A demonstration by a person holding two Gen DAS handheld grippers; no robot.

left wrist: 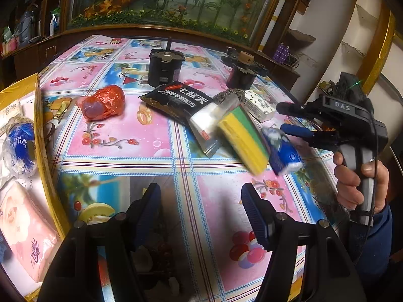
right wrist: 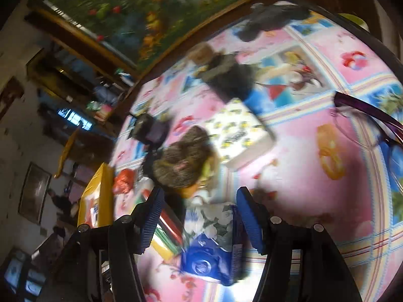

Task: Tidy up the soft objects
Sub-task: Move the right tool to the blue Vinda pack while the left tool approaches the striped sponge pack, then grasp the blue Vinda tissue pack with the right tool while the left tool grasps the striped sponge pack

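In the left wrist view, soft items lie in a heap on the patterned tablecloth (left wrist: pixel 126 136): a red-wrapped bundle (left wrist: pixel 104 103), a black snack packet (left wrist: pixel 176 99), a clear packet (left wrist: pixel 206 125), a yellow-green sponge (left wrist: pixel 244 138), a grey scrubber (left wrist: pixel 228 95) and a blue tissue pack (left wrist: pixel 284 151). My left gripper (left wrist: pixel 201 187) hangs open over bare cloth, nothing between its fingers. My right gripper (left wrist: pixel 282 117), held in a hand, points at the blue pack. In the blurred right wrist view the blue tissue pack (right wrist: pixel 211 241) sits between the open right gripper's (right wrist: pixel 200 190) fingers; the left pad stands apart from it.
A yellow box (left wrist: pixel 40 130) at the left edge holds a blue-white pack (left wrist: pixel 20 143) and a pink tissue pack (left wrist: pixel 25 226). Two black stands (left wrist: pixel 165 69) (left wrist: pixel 239 75) sit at the back. A white patterned pack (right wrist: pixel 239 130) and purple glasses (right wrist: pixel 365 115) lie beyond the right gripper.
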